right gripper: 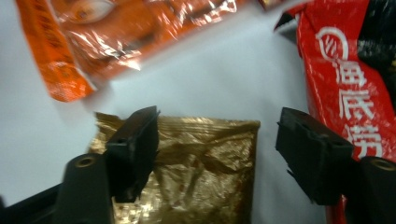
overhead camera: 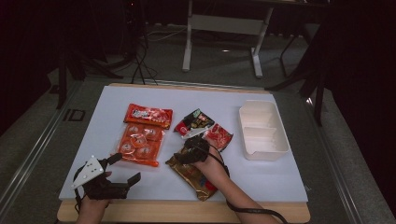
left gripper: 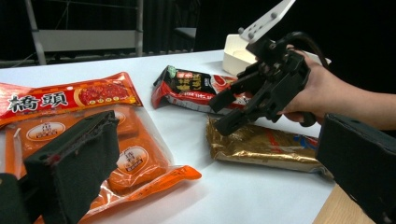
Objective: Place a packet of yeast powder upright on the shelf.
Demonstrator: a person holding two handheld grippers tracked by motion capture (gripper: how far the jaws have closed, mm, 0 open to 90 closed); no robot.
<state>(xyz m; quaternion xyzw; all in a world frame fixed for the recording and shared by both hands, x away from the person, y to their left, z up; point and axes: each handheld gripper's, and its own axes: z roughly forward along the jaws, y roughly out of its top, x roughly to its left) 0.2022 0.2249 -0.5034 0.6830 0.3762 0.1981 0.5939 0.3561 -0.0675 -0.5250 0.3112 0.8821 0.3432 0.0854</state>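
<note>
A crinkled gold packet (overhead camera: pixel 191 175) lies at the near middle of the white board. My right gripper (overhead camera: pixel 191 150) points down over its far end. In the right gripper view the jaws stand open (right gripper: pixel 217 126); one is over the gold packet (right gripper: pixel 205 158), the other just past its right edge, and neither pad presses on it. The left gripper view shows the same gripper (left gripper: pixel 219 114) tilted down above the gold packet (left gripper: pixel 266 147). My left gripper (overhead camera: pixel 125 169) rests open at the near left, nothing between its jaws (left gripper: pixel 215 140).
An orange pack of round snacks (overhead camera: pixel 140 142) and a long red packet (overhead camera: pixel 148 115) lie left of centre. A black-and-red packet (overhead camera: pixel 194 122) and a red packet (overhead camera: pixel 218 136) sit just beyond the right gripper. A white two-compartment tray (overhead camera: pixel 261 130) stands at the right.
</note>
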